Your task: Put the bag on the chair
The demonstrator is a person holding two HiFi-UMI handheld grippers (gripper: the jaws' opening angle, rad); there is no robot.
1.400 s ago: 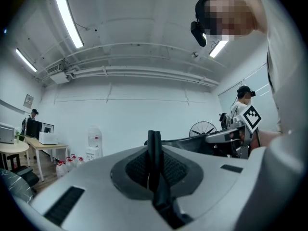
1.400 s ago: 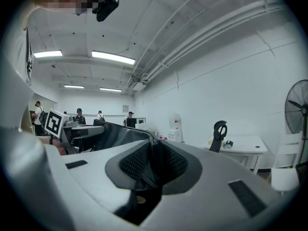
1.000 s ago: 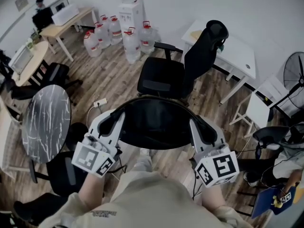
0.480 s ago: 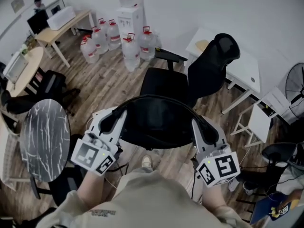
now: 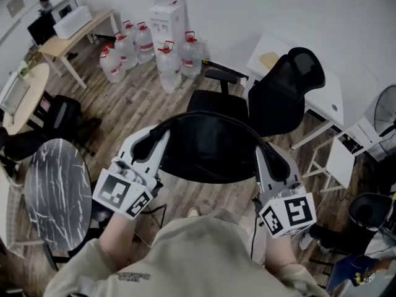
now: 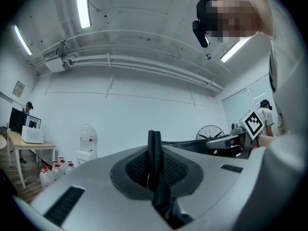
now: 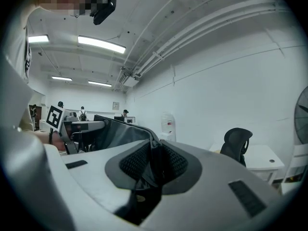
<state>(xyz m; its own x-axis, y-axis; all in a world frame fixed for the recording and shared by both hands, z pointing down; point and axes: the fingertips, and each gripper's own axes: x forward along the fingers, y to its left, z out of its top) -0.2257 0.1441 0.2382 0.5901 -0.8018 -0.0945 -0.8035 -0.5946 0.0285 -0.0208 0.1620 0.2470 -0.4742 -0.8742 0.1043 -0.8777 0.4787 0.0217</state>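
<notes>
A black bag [image 5: 207, 150] hangs stretched between my two grippers, in front of and partly over the seat of a black office chair [image 5: 281, 98] with a high mesh back. My left gripper [image 5: 153, 144] is shut on the bag's left edge; in the left gripper view the black strap [image 6: 154, 153] stands pinched between the jaws. My right gripper [image 5: 272, 161] is shut on the bag's right edge, and the black fabric [image 7: 152, 165] fills its jaws in the right gripper view. The chair's seat [image 5: 216, 101] shows just beyond the bag.
Several water jugs [image 5: 164, 57] and a dispenser [image 5: 167, 14] stand at the back wall. A white table [image 5: 325, 91] is behind the chair, a round marble table [image 5: 55, 193] at my left, a fan [image 5: 387, 107] at the right, and a wooden desk [image 5: 68, 36] at far left.
Both grippers have carried the bag forward towards the office chair. The chair now lies closer behind the bag, and the marble table has slid back to my left. Both grips are unchanged.
</notes>
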